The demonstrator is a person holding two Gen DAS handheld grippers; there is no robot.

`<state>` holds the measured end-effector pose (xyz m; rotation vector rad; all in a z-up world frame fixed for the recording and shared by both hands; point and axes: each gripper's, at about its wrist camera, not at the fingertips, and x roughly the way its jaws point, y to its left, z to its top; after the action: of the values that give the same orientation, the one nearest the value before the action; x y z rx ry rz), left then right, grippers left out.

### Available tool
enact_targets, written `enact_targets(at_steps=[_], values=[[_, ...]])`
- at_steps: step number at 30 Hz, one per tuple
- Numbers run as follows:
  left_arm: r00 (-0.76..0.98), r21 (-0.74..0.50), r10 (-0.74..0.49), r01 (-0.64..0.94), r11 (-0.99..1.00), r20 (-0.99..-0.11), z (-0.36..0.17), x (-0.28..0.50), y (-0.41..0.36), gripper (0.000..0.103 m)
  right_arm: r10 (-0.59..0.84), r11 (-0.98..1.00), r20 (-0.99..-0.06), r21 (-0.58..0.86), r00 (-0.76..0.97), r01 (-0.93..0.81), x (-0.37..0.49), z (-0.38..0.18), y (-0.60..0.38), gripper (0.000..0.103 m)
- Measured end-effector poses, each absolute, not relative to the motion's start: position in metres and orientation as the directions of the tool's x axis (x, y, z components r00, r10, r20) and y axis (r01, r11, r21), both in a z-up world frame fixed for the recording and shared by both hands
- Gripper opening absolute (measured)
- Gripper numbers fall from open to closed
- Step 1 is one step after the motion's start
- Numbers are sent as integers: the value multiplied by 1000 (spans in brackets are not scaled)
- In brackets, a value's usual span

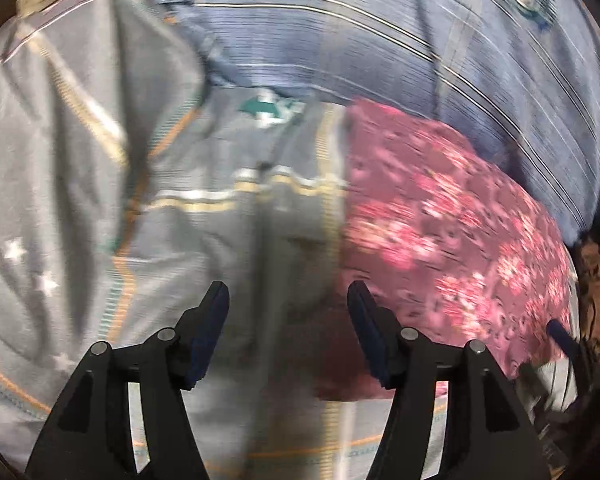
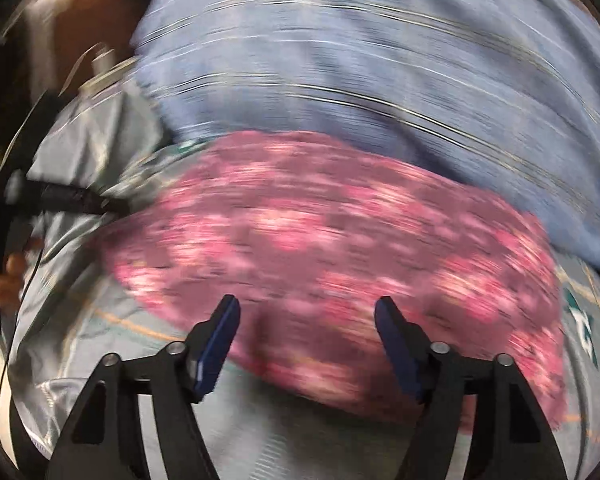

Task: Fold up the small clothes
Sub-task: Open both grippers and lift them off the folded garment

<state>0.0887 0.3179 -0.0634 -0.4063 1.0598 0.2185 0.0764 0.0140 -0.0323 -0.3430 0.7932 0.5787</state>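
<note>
Just over the bed, left gripper [image 1: 288, 304] has its jaws spread, nothing between them; the grey bedsheet [image 1: 80, 184] shows through the gap, with the near-left edge of the pink floral cloth [image 1: 452, 240] just beside the right finger. Right gripper [image 2: 306, 320] is also wide apart and empty, hovering above the near edge of the same cloth [image 2: 320, 236], pads not pressing it. In the right wrist view the left gripper [image 2: 112, 208] sits at the cloth's left end, a hand [image 2: 8, 276] behind it.

The cloth lies flat on the sheet, near side of the blue striped pillow [image 1: 360, 40], touching or just beside its near edge; blur hides which.

Step, as a judgement: looks like a release after one fold, cloth now a compact slab, both grippers free. The next move likely calls for re-gripping an end or edge, pinching only the top layers, and carrying it across for another fold, or smoothing it.

Long axis of the cloth runs left to right in the right wrist view; in the left wrist view it slants from far-left to near-right. No clear waistband or hem visible, too blurred to say which end is which.
</note>
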Motion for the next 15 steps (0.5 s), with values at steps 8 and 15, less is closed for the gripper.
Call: enact_targets(at_steps=[8, 15], values=[[489, -289, -47, -432, 854, -871, -63, 80, 365, 61, 332, 617, -771, -258, 543, -743, 45, -67, 120, 78], [484, -332, -90, -441, 834, -870, -68, 86, 375, 61, 291, 575, -722, -393, 628, -717, 46, -81, 155, 75]])
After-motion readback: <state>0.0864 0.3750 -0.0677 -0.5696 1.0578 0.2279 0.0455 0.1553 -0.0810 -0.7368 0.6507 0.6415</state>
